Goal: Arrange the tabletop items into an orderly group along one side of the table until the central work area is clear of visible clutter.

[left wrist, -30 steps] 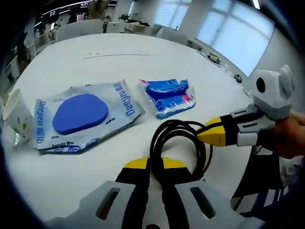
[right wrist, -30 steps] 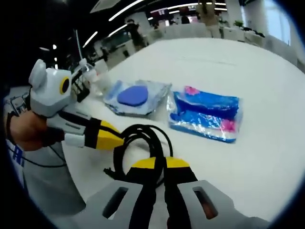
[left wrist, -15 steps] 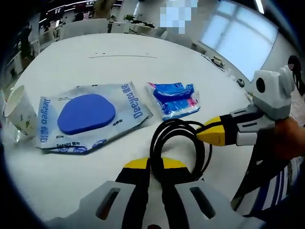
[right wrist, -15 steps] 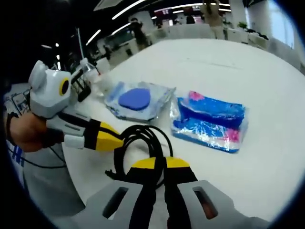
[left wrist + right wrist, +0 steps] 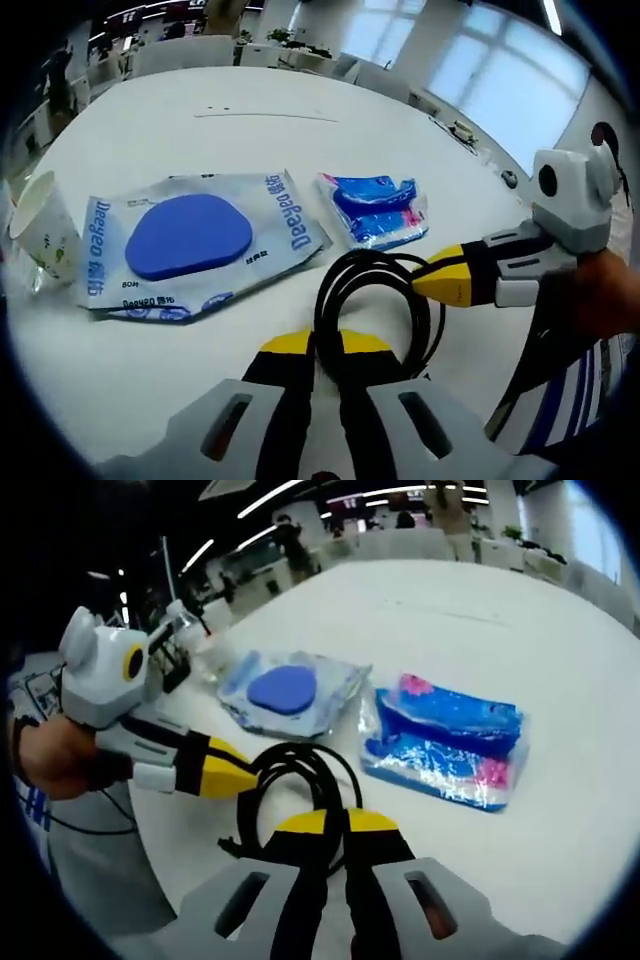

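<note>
A black coiled cable [image 5: 384, 300] lies on the near part of the white table [image 5: 250, 130]. My left gripper [image 5: 325, 345] is shut on the coil's near side. My right gripper [image 5: 440, 282] comes in from the right and is shut on the coil's far right side. In the right gripper view, the right gripper [image 5: 336, 822] pinches the same cable [image 5: 300, 770], with the left gripper [image 5: 235, 773] on its left side. Beyond the coil lie a clear packet with a blue oval pad [image 5: 190, 245] [image 5: 285, 692] and a blue and pink packet [image 5: 378, 208] [image 5: 447, 742].
A paper cup [image 5: 40, 225] stands at the table's left edge, next to the pad packet. The table edge runs close by on the right, where a hand [image 5: 600, 300] holds the right gripper. Office desks and chairs stand far behind the table [image 5: 480, 610].
Both grippers keep the same hold on the cable. Both views have shifted a little with the hands, so the packets sit slightly differently in the picture.
</note>
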Available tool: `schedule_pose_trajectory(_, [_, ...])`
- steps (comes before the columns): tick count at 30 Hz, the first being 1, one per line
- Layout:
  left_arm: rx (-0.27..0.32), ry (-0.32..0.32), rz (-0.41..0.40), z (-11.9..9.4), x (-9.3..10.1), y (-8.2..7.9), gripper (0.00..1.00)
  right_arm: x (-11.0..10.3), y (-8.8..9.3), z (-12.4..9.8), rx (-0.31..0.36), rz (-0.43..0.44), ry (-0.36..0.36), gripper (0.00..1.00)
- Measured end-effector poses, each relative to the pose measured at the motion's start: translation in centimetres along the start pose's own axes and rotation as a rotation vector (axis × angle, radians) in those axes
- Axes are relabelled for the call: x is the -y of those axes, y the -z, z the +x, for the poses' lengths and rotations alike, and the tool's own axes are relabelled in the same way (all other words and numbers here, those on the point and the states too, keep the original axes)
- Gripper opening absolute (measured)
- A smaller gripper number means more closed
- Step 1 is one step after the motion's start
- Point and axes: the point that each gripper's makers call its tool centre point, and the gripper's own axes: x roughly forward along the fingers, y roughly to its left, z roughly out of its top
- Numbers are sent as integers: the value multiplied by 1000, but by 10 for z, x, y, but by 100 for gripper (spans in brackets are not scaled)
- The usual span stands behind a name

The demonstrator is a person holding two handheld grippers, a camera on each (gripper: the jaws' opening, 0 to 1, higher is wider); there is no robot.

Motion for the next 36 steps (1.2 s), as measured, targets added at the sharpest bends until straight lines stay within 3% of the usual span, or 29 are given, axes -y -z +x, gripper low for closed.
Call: schedule_pose_trajectory(36, [-29, -14, -23, 7, -3, 11, 6, 4, 8, 10, -34, 2, 4, 2])
